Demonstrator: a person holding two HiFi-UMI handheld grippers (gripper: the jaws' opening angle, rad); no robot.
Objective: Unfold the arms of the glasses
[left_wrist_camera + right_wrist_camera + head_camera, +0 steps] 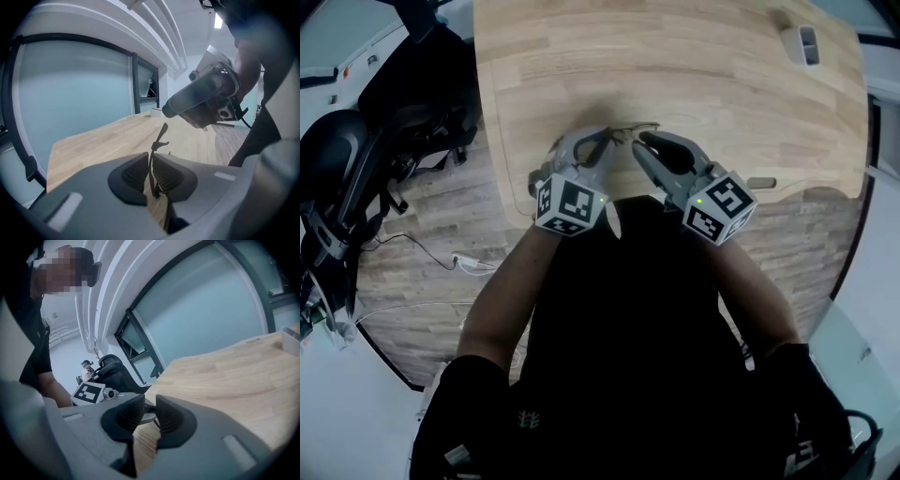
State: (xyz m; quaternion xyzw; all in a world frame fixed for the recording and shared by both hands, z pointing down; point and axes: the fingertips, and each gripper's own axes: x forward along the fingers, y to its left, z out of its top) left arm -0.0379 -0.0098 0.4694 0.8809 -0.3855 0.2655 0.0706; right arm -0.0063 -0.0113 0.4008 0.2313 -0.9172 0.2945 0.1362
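Above the desk (694, 75), the left hand-held gripper (606, 141) pinches the glasses (633, 128) by one thin arm (161, 137), the right hand-held gripper (644, 142) clamping their other side.

Soft, even light fills all three views. The pale surface (675, 75) is bright and carries only faint shadows, while the person's dark torso in the head view is nearly black. A ceiling lamp (218, 21) glares white. Each picture is a fisheye: straight lines bow and the corners go black. The left tool (152, 173) and right tool (149, 416) look soft up close.
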